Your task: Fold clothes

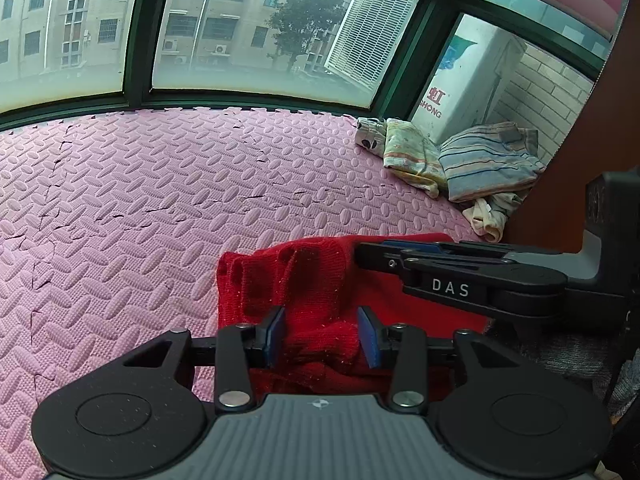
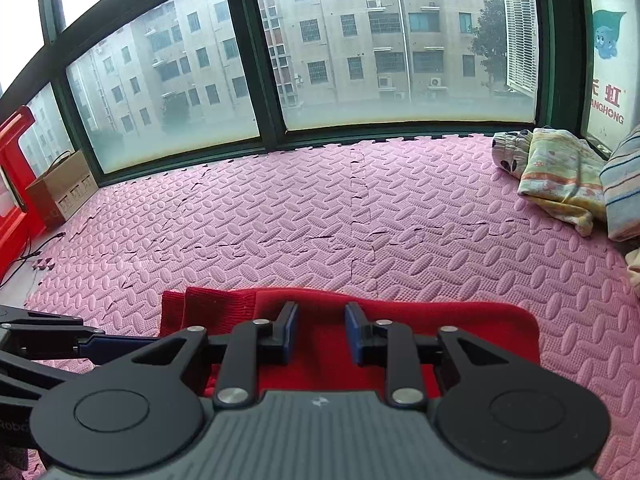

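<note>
Pink foam mat (image 1: 160, 184), interlocking tiles with raised oval tread, runs up to a dark green window frame (image 1: 138, 32). Left tongs (image 1: 325, 334) point down at a slant, blue pads apart, a bunched ridge of the red sweater (image 1: 304, 280) rising between them; cannot tell if the pads press it. Right tongs (image 2: 321, 330) also tilt downward over the sweater (image 2: 440, 320), pads apart with flat knit between them, no visible pinch; in the left view they reach in from the right across the fabric. Sweater is coarse rib knit, crumpled on the left side, smoother on the right, lying on the mat near the cameras. Folded clothes (image 1: 472, 160), striped and printed, sit in the far right corner.
</note>
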`<state>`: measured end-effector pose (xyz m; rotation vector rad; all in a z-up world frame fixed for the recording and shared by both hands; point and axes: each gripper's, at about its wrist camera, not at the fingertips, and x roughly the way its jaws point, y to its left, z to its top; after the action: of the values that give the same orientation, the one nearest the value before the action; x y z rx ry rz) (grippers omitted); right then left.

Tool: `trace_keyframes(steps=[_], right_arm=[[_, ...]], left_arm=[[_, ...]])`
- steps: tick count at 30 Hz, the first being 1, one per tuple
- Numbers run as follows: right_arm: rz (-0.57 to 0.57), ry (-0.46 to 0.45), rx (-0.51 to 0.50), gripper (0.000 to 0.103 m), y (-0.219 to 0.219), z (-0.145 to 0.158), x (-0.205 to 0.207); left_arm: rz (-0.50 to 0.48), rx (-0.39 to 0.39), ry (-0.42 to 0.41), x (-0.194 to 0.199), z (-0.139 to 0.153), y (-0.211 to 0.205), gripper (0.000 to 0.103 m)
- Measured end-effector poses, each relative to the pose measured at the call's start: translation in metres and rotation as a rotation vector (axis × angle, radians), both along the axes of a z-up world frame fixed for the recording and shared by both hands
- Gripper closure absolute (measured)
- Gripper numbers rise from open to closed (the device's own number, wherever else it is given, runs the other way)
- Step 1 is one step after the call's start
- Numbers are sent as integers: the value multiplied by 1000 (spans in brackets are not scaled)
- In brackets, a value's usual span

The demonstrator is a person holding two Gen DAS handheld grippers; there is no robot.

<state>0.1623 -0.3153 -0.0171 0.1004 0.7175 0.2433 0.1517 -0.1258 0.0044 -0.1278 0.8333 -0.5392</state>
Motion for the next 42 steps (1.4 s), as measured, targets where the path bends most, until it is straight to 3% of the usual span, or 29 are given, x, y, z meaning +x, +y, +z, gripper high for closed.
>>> trace_keyframes(steps=[16, 20, 29, 42], right_arm=[[-13, -20, 22, 77, -4, 8, -1], [-15, -46, 11, 67, -6, 17, -11], [-40, -73, 5, 65, -22, 27, -52], [-133, -68, -35, 58, -38, 6, -118]], left_arm=[[9, 2, 16, -1, -1, 1, 52], [12, 2, 17, -3, -1, 4, 49], [30, -5, 16, -9, 1, 13, 46], [53, 6, 50, -21, -6, 22, 40]])
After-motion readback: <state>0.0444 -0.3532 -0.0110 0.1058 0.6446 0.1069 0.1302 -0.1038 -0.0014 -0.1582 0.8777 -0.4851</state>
